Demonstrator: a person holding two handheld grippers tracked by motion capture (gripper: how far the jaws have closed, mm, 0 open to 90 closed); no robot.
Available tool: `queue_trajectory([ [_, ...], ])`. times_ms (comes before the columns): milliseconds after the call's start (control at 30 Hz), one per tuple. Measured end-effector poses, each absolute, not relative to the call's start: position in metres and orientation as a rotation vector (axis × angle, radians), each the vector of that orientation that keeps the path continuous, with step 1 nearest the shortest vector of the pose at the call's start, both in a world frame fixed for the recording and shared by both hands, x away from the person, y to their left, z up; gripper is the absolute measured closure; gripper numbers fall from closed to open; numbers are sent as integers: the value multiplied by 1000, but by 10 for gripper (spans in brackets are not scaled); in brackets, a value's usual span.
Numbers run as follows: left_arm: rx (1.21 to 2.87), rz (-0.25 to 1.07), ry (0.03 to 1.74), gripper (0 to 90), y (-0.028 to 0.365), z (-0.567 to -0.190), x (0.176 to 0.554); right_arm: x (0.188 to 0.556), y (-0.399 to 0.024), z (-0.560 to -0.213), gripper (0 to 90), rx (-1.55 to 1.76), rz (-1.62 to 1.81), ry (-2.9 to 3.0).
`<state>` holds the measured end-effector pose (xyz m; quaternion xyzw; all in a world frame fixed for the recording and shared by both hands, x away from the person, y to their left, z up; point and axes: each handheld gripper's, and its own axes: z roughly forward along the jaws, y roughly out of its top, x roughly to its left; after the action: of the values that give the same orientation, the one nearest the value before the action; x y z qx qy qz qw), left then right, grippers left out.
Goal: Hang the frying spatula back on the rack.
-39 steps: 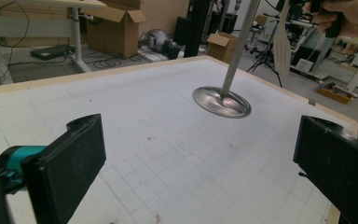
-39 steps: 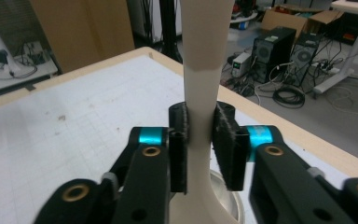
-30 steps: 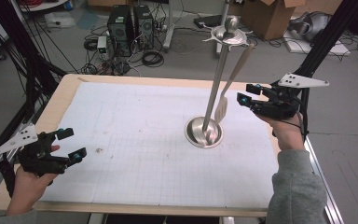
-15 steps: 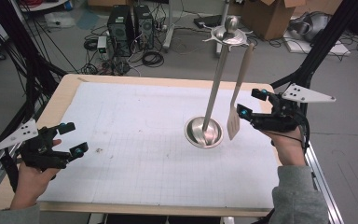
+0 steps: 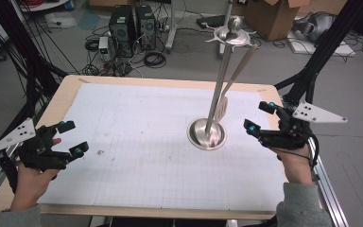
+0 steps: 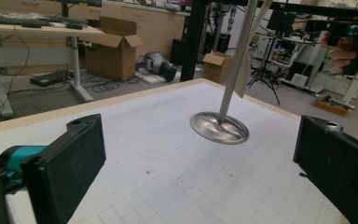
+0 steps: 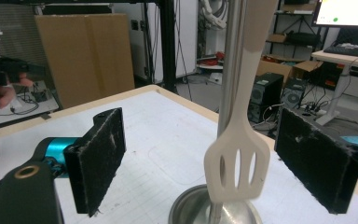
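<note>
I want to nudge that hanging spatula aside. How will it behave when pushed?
The spatula hangs free from the top of the stand, so it will probably swing rather than resist. It looks thin and slotted, likely light and a bit flexible. The stand's round base looks wide, so tipping seems unlikely.

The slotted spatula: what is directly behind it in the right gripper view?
Behind the slotted spatula stands the stand's metal pole, rising from the round base. The blade covers the pole's lower part, so its joint with the base stays hidden.

No text, label or number is legible anywhere.
</note>
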<state>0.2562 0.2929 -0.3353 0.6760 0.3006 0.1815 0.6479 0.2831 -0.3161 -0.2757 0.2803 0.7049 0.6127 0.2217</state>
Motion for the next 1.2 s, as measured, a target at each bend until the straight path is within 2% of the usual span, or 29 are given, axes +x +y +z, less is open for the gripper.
queue_trajectory([
  [467,1541,406,668,27,290,-333,255,265,-323,-307,126,804,1742,1983],
  [1200,1548,404,685,27,290,-337,257,242,-345,-328,106,838,1752,1912],
])
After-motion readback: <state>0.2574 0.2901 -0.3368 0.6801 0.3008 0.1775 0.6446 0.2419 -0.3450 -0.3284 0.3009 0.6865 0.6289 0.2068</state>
